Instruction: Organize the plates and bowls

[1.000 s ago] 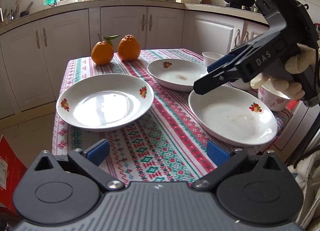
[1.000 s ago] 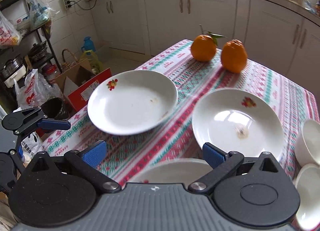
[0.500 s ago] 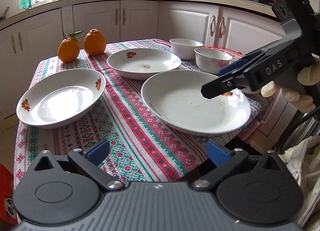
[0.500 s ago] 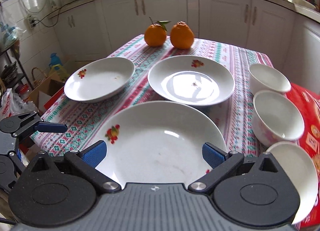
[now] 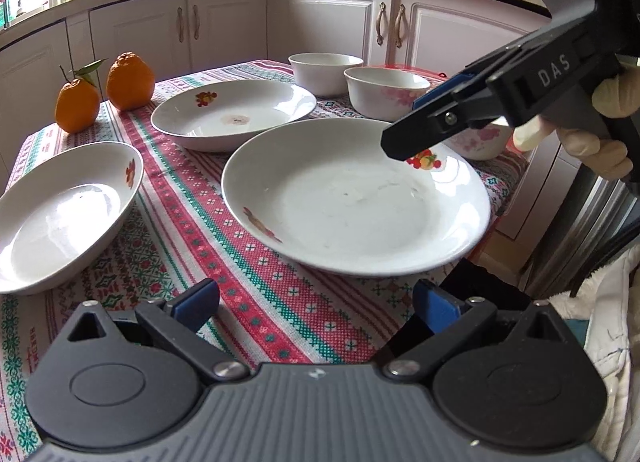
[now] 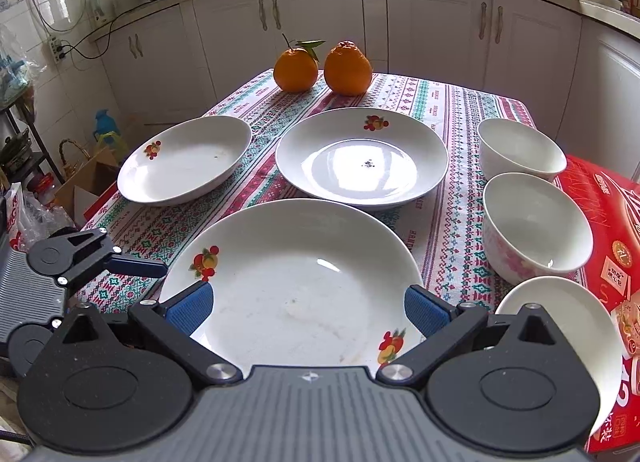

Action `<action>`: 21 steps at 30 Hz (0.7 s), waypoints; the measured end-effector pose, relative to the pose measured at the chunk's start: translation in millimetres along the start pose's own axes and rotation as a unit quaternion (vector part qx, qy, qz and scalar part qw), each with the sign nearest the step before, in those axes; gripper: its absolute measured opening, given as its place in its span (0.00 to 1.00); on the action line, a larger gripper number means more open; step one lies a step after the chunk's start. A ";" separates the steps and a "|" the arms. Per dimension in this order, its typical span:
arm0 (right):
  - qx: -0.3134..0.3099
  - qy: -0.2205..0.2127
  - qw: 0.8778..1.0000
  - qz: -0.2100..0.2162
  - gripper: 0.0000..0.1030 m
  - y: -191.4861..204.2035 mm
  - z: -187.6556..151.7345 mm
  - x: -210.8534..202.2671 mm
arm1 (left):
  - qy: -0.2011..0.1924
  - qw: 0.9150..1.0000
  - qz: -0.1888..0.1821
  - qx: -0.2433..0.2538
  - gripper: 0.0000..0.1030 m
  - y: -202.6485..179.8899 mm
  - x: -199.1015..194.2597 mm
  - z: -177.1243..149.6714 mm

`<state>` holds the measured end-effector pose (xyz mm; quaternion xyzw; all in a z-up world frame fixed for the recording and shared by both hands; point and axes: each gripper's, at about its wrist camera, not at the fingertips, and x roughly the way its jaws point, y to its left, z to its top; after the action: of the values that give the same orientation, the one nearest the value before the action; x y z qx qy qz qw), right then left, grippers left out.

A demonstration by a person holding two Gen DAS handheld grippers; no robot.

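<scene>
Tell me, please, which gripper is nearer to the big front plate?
Right. The right gripper hovers open directly over the big front plate; the left gripper sits beside its edge, above the tablecloth.

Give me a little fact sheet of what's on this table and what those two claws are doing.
plates: three white, flower-printed; near plate, middle plate, left plate
bowls: three, along the table's right side; far bowl, pink-flowered bowl, near bowl
oranges: two at the far end
cover: patterned tablecloth
right claw: open, over the near plate
left claw: open, empty, near the table edge
stacked: nothing yet
</scene>
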<state>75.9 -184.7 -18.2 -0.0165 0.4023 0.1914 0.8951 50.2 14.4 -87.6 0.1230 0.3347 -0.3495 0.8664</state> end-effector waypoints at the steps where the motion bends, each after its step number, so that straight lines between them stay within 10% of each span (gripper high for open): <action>1: 0.000 0.002 1.000 0.002 1.00 -1.5 1.3 0.3 | -0.001 1.000 -0.005 0.002 0.99 -0.3 0.9 0.9; 21: -0.021 0.129 0.990 0.057 0.97 -46.6 42.6 51.5 | -0.006 0.999 -0.039 0.019 0.97 -8.1 3.6 9.4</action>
<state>154.0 -203.0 -32.6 -0.0368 0.5103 0.2470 0.8230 51.2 2.4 -82.8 0.1242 0.3275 -0.3901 0.8515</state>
